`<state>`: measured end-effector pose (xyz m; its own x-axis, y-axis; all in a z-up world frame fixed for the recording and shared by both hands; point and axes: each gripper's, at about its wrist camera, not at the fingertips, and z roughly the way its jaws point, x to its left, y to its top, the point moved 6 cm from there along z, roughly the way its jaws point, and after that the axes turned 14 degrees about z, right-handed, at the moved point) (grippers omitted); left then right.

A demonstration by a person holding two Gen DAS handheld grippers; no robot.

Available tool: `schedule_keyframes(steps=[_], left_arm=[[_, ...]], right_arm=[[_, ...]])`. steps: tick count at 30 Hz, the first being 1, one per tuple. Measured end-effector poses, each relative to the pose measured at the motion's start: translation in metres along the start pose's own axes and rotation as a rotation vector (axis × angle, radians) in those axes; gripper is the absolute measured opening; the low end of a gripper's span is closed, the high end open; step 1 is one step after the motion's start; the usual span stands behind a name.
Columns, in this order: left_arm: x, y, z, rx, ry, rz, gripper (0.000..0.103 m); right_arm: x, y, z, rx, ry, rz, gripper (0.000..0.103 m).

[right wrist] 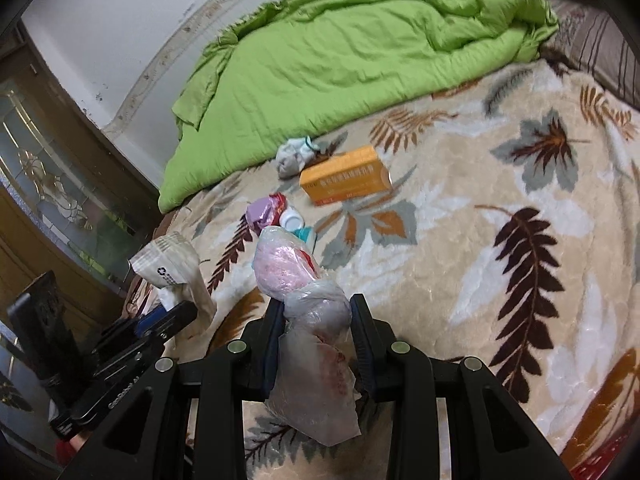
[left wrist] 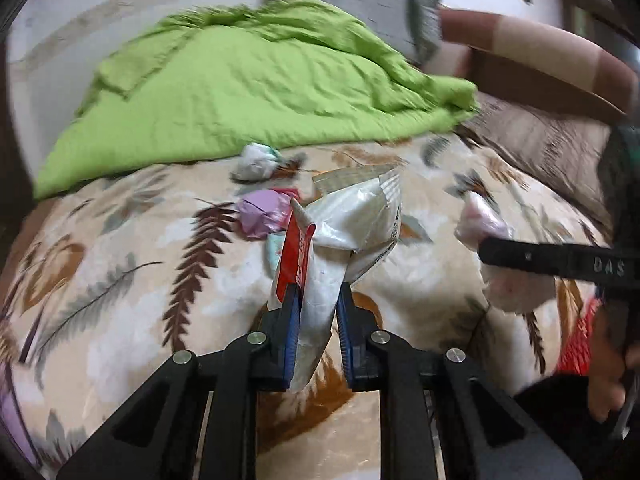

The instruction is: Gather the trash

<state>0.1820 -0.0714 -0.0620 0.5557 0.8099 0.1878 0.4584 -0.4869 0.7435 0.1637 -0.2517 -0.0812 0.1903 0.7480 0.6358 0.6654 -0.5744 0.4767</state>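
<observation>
My left gripper (left wrist: 316, 300) is shut on a crumpled white and red wrapper (left wrist: 352, 224), lifted above the leaf-patterned blanket (left wrist: 132, 240). The same wrapper (right wrist: 168, 272) and left gripper (right wrist: 164, 320) show at the left of the right wrist view. My right gripper (right wrist: 318, 312) is shut on a clear plastic bag with pink stuff inside (right wrist: 304, 312); in the left wrist view the bag (left wrist: 480, 220) sits at a black finger (left wrist: 552, 262). On the blanket lie a purple wrapper (right wrist: 262, 210), a small white and teal container (right wrist: 298, 228), a white crumpled wad (right wrist: 294, 156) and an orange box (right wrist: 346, 180).
A green quilt (right wrist: 352, 52) is heaped across the far side of the bed. A brown striped pillow (right wrist: 600, 48) lies at the far right. A wooden door with patterned glass (right wrist: 48, 184) stands left of the bed. A person's hand (left wrist: 608, 368) shows at the right edge.
</observation>
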Motion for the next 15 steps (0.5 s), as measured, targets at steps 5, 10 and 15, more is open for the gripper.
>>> schedule_keyframes(steps=[5,10,15], left_arm=[[-0.008,0.002,-0.013,-0.031,0.044,-0.104,0.017],[-0.004,-0.003,-0.010,-0.020,0.110,-0.123,0.017],[-0.010,-0.006,-0.004,-0.002,0.121,-0.088,0.017]], right_arm=[[0.004,-0.001,-0.006,-0.031,-0.004,-0.020,0.035],[0.014,-0.007,-0.010,-0.055,-0.011,-0.067,0.035],[0.013,-0.008,-0.005,-0.047,-0.025,-0.065,0.035]])
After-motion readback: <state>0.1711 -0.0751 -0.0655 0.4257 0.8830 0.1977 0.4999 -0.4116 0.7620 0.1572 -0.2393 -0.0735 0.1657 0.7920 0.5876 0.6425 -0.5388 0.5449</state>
